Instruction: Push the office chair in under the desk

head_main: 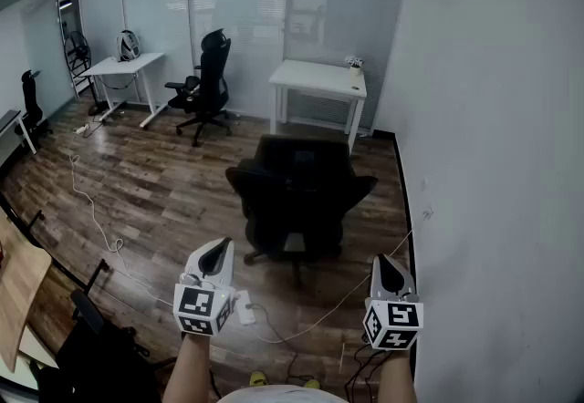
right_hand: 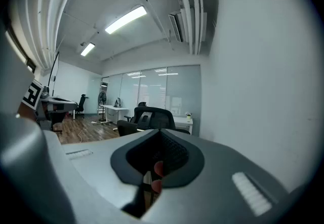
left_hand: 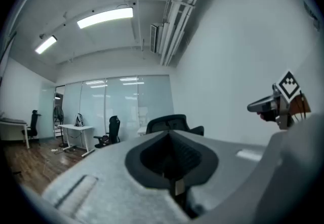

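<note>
Black office chair (head_main: 299, 201) sits out on the floor, well apart from the white desk (head_main: 318, 79). Left gripper (head_main: 213, 257) and right gripper (head_main: 391, 275) are both clenched and empty, not touching it. All the pushing is left.

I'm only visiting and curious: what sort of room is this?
Most likely an office. A black office chair stands in front of a white desk by the wall, a second chair and a second desk stand further back, and a glass partition wall closes the far end.
</note>
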Demonstrator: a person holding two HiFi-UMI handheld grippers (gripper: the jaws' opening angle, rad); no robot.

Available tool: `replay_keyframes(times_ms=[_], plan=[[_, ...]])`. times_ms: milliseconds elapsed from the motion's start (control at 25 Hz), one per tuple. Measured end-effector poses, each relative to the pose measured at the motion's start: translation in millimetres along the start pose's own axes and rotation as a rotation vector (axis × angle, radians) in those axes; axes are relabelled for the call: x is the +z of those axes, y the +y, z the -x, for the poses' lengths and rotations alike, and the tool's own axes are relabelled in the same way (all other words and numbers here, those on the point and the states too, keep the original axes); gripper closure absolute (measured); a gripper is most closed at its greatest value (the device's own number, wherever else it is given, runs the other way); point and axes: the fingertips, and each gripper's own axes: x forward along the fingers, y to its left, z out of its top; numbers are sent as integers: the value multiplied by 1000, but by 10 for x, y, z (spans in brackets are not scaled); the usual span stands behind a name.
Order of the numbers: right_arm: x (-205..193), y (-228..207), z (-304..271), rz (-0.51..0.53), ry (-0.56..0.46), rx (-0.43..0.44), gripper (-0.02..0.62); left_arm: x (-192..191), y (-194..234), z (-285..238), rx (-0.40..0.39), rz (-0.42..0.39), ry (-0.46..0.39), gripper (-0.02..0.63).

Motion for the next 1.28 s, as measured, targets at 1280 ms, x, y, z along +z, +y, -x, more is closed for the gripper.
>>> replay_keyframes(times_ms=[1280], plan=[[23,65,-14,7,-23,17,584,-14,-43,1,-24,-28,7,606]])
